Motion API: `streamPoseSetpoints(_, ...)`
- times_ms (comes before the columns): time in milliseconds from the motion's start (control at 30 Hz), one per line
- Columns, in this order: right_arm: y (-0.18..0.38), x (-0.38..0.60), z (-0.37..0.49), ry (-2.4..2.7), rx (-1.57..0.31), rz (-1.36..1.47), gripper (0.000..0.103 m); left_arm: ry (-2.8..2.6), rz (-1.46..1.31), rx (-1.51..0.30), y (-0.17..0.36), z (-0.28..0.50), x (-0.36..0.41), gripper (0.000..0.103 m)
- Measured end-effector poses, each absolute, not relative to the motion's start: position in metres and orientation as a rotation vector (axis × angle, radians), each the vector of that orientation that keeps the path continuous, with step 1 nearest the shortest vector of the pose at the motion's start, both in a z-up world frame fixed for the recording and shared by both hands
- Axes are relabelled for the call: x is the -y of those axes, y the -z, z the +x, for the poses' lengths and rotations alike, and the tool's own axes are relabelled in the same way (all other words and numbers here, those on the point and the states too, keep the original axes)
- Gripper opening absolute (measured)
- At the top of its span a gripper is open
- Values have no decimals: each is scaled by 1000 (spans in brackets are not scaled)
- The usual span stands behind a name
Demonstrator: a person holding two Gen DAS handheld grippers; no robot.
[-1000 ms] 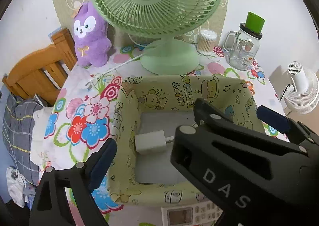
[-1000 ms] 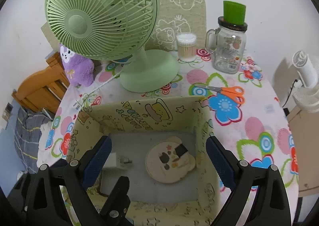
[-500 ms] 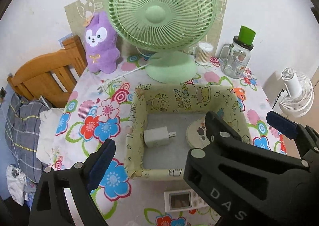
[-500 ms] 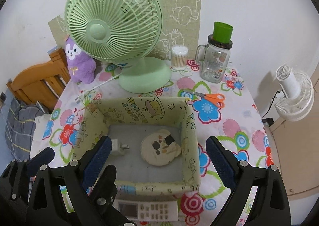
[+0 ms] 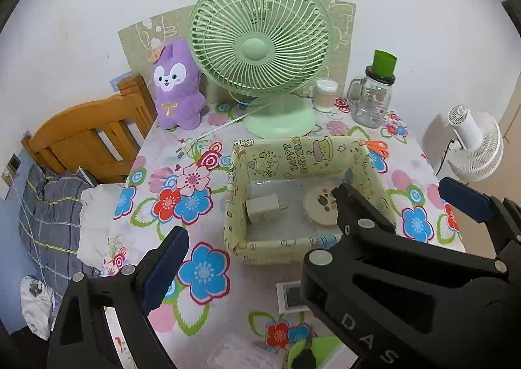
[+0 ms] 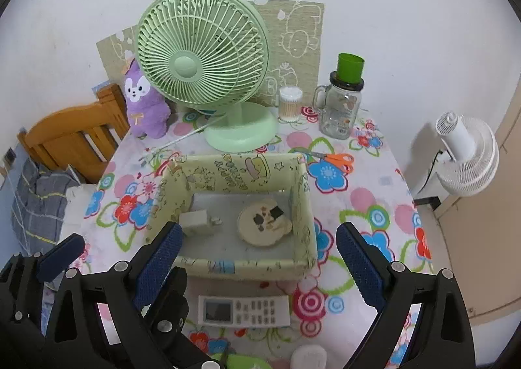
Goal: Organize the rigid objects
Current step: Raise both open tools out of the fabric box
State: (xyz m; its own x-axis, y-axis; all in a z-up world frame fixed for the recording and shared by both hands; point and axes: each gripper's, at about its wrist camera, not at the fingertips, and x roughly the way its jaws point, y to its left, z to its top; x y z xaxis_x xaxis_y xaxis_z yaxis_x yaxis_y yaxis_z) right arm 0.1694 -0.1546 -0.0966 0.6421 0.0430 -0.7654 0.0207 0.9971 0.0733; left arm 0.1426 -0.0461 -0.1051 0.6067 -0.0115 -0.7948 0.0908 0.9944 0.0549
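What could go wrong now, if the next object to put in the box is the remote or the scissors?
1. The remote lies flat, close against the box front wall; jaws coming down may push the soft wall inward.
2. The scissors lie near the glass jar and fan base; a wide approach might knock the jar.
3. Dropping items in could hit the charger.
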Motion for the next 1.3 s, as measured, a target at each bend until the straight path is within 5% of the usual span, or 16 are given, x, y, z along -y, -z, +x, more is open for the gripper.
streamPoseSetpoints(1300,88,156,39,33,-868,48,92,210,103,-906,101,25,49,95)
